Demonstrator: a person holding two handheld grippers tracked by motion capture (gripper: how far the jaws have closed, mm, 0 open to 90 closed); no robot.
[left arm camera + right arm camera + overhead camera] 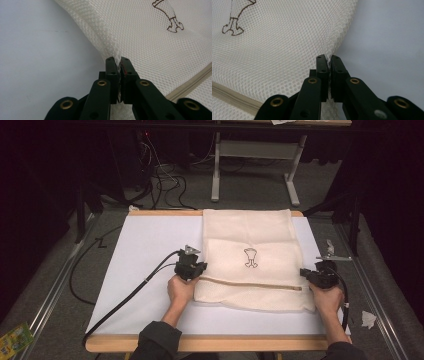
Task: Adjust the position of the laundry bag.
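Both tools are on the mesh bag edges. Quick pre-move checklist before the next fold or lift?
1. Left tool clamped on the mesh bag at its left edge: ok, mesh pinched between shut jaws.
2. Right tool clamped on the right edge: ok, same pinch.
3. Grips level with each other across the bag: ok in the high view.
4. Zipper clear of both jaws: ok.
5. Both layers of mesh caught in each grip: cannot tell.
6. White table surface free of clutter beside the bag: ok.

Each black tool, the left tool [200, 268] and the right tool [306, 272], has brass-ringed pivot holes, a grey three-cornered top plate and a trailing black cable, while the person wears dark sleeves [159, 336].
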